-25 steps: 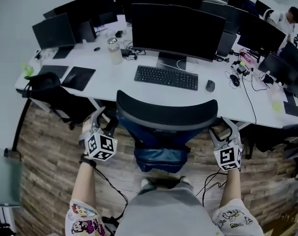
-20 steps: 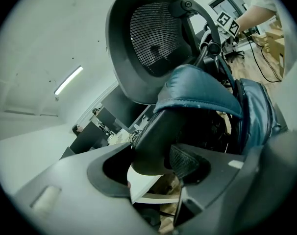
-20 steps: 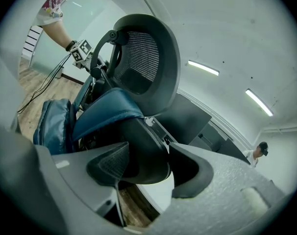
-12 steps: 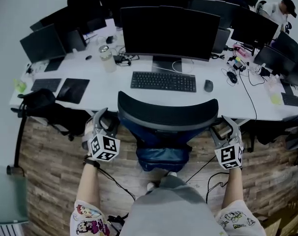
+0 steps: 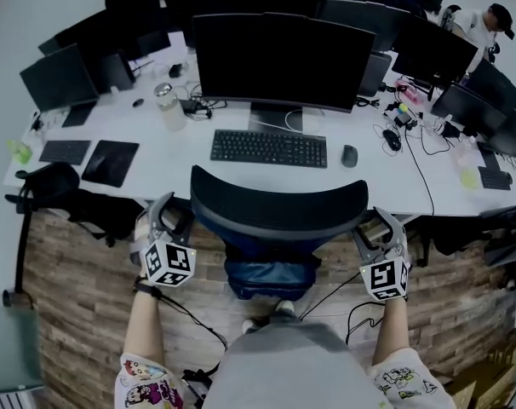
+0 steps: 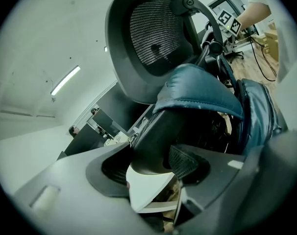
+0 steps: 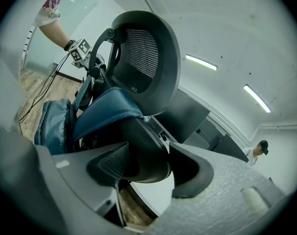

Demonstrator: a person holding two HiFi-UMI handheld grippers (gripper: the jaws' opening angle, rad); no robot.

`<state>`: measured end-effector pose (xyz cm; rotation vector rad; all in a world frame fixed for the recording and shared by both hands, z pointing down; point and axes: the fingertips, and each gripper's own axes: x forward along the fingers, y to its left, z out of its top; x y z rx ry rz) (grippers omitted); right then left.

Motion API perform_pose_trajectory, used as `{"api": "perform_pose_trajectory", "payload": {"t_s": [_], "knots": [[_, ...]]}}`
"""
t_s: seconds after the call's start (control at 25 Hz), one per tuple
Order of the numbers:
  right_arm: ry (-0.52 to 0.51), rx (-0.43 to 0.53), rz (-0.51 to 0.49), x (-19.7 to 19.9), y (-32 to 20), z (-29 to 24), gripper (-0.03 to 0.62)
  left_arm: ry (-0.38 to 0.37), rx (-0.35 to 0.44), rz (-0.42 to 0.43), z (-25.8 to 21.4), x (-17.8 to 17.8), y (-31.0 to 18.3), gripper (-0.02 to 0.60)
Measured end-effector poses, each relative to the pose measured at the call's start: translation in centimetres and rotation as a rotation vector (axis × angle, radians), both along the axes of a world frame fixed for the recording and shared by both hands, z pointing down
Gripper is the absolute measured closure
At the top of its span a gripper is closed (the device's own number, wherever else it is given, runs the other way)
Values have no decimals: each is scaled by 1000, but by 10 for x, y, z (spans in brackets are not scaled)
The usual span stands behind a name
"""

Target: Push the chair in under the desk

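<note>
A black office chair (image 5: 279,214) with a curved mesh back stands at the front edge of the white desk (image 5: 160,162). A blue jacket (image 5: 271,275) hangs over its seat back. My left gripper (image 5: 174,213) is shut on the chair's left armrest (image 6: 156,138), which fills the gap between its jaws. My right gripper (image 5: 370,230) is shut on the right armrest (image 7: 138,148) in the same way. Both gripper views look up along the armrests to the mesh back (image 6: 148,38) and the jacket (image 7: 104,106).
On the desk sit a large monitor (image 5: 279,62), a keyboard (image 5: 268,148), a mouse (image 5: 349,155) and a bottle (image 5: 167,106). Another black chair (image 5: 62,190) stands at the left. Cables trail over the wooden floor (image 5: 79,288). A person (image 5: 488,24) stands far back at the right.
The chair and both grippers have moved a little toward the desk, and I have stepped forward behind them. Both grips on the armrests look unchanged.
</note>
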<state>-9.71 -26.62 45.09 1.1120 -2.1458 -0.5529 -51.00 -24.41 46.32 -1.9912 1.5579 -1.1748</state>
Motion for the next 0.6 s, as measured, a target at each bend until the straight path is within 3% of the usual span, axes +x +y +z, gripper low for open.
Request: {"api": "perform_pose_trajectory", "payload": {"t_s": [0.24, 0.6], "knots": [[-27, 3, -46, -3, 1, 1, 339, -10, 2, -19, 1, -1, -1, 337], [-20, 5, -34, -1, -1, -2, 336, -16, 13, -26, -1, -2, -2, 341]]}}
